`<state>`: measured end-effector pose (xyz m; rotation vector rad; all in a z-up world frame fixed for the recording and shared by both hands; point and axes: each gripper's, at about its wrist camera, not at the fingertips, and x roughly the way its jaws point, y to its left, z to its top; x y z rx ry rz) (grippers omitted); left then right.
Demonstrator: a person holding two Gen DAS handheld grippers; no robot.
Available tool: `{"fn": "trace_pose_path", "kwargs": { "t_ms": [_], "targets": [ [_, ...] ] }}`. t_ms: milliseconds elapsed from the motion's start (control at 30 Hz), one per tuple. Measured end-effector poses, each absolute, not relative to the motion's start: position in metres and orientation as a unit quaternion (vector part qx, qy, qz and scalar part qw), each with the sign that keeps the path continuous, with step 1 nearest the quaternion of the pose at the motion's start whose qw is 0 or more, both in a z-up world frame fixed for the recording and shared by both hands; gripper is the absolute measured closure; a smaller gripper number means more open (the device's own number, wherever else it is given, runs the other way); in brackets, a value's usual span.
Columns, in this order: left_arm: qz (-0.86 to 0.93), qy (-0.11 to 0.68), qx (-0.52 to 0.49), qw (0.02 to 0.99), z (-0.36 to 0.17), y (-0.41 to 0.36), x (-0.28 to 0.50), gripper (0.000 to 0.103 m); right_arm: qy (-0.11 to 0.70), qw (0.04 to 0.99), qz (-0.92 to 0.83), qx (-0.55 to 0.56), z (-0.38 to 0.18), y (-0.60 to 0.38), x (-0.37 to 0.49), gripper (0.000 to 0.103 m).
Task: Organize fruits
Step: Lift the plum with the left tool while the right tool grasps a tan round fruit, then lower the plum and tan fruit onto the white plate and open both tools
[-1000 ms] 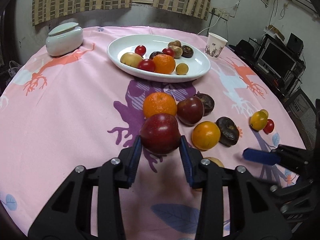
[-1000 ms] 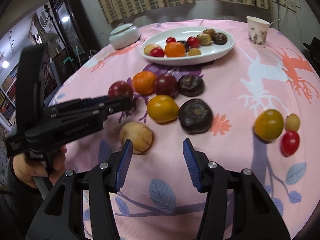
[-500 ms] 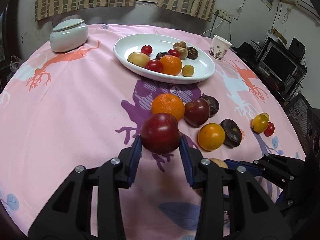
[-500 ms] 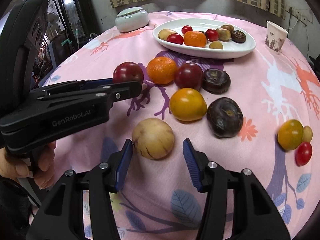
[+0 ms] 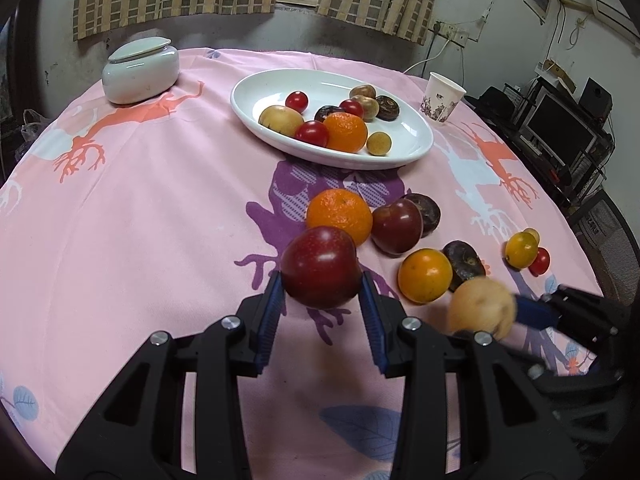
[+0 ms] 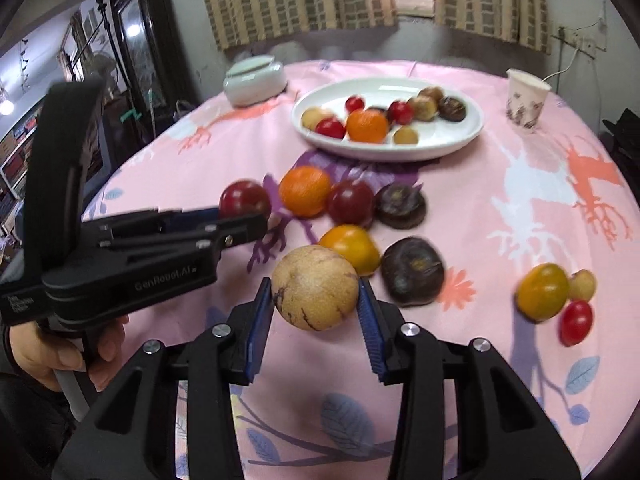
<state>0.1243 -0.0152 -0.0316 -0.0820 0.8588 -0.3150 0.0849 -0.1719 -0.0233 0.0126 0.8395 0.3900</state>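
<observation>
R gripper (image 6: pixel 316 308) jaws just closed on the tan round fruit (image 6: pixel 315 287), which was sitting on the table (image 6: pixel 500 216) a sec ago & now looks lifted clear. L gripper (image 5: pixel 322 304) still clamped on the dark red plum (image 5: pixel 321 267), held above the cloth. Both loads ready; next prob. carry to the white oval plate (image 5: pixel 416 148), w/ several fruits left loose.
</observation>
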Motion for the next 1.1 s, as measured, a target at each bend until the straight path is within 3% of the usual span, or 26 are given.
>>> {"fn": "trace_pose_path", "kwargs": {
  "t_ms": [500,800,1100],
  "targets": [
    [-0.155,0.406,-0.041,0.900,-0.002,-0.018,0.130,0.064,0.353,0.924,0.141,0.043,0.012,-0.215,0.097,0.061],
    [-0.142,0.404,-0.011,0.904,0.018,-0.024,0.181,0.064,0.332,0.939,0.093,0.006,0.038,-0.227,0.150,0.061],
    [-0.141,0.409,0.024,0.901,0.013,-0.045,0.249,0.064,0.355,0.929,0.098,-0.039,0.011,-0.204,0.225,0.061]
  ]
}}
